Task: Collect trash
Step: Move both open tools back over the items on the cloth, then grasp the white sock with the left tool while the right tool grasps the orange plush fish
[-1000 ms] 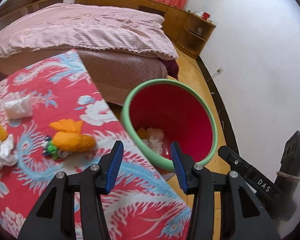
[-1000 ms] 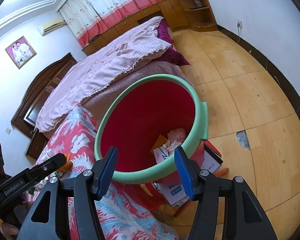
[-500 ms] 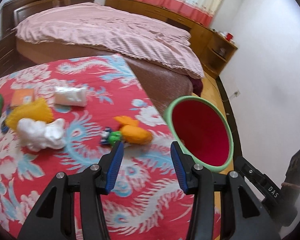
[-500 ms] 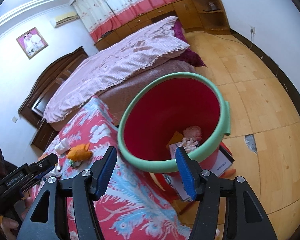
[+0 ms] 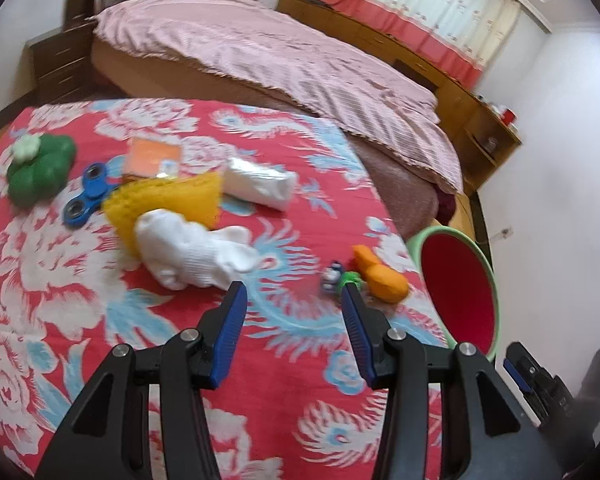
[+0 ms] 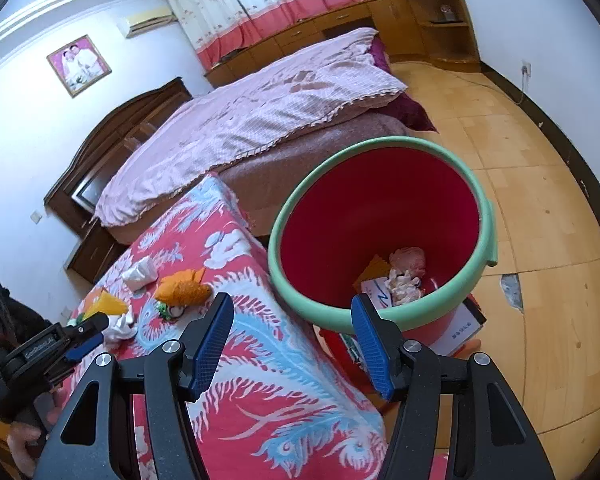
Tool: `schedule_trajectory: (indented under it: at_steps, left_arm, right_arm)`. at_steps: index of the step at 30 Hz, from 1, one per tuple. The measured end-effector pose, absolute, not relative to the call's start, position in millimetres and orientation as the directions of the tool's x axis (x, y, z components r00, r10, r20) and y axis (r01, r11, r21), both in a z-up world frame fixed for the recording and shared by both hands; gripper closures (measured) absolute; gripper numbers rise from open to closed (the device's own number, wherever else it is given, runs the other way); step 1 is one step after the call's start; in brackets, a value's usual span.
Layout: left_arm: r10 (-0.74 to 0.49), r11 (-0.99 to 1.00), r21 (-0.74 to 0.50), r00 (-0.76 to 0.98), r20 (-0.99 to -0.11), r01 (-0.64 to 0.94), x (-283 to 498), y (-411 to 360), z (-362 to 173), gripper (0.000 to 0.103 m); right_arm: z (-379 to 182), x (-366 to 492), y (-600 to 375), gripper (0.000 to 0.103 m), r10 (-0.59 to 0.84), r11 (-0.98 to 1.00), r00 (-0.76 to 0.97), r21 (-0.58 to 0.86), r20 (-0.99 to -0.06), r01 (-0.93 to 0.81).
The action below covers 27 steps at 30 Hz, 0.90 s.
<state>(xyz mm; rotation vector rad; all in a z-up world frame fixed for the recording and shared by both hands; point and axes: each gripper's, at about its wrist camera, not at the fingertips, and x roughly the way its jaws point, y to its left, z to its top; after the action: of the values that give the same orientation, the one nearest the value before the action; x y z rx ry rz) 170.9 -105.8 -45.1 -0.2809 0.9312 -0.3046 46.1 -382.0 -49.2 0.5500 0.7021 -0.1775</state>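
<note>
My left gripper [image 5: 292, 298] is open and empty above the red floral tablecloth [image 5: 60, 288]. Ahead of it lie a crumpled white tissue [image 5: 192, 252], a yellow mesh wrapper [image 5: 172, 200], a white packet [image 5: 260, 184] and an orange fish-shaped toy [image 5: 382, 276]. The red bin with a green rim [image 5: 460, 280] stands off the table's right edge. My right gripper [image 6: 292, 320] is open and empty, between the table edge and the bin [image 6: 380, 232]. Tissue and paper scraps [image 6: 404, 276] lie in the bin.
A green plush [image 5: 38, 168], a blue fidget spinner [image 5: 88, 192] and an orange box [image 5: 152, 158] sit on the table's far left. A pink-covered bed [image 5: 284, 68] stands behind the table. Boxes [image 6: 456, 328] lie under the bin on the wooden floor [image 6: 540, 216].
My left gripper swung left from the bin toward the table, bringing the tissue, wrapper and toys into view. My right gripper backed off a little from the bin.
</note>
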Motion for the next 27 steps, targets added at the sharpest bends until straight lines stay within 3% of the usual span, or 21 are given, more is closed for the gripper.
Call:
schedule_trajectory:
  at_steps: [16,27]
  left_arm:
    - [-0.204,0.957,-0.283,0.564,-0.800,-0.056,210.5,-75.8,-68.6,0.054]
    - [-0.164,0.951,-0.278,0.547,-0.821,-0.133,210.1,-48.6,-79.9,0.054]
  right_arm:
    - [-52.2,65.9,-372.7,0.040,0.055,0.859,0.744,0.411,-0.666,0.305]
    - [-57.1,83.3,-367.3,0.040,0.088,0.871,0.729,0.407,-0.678,0.274]
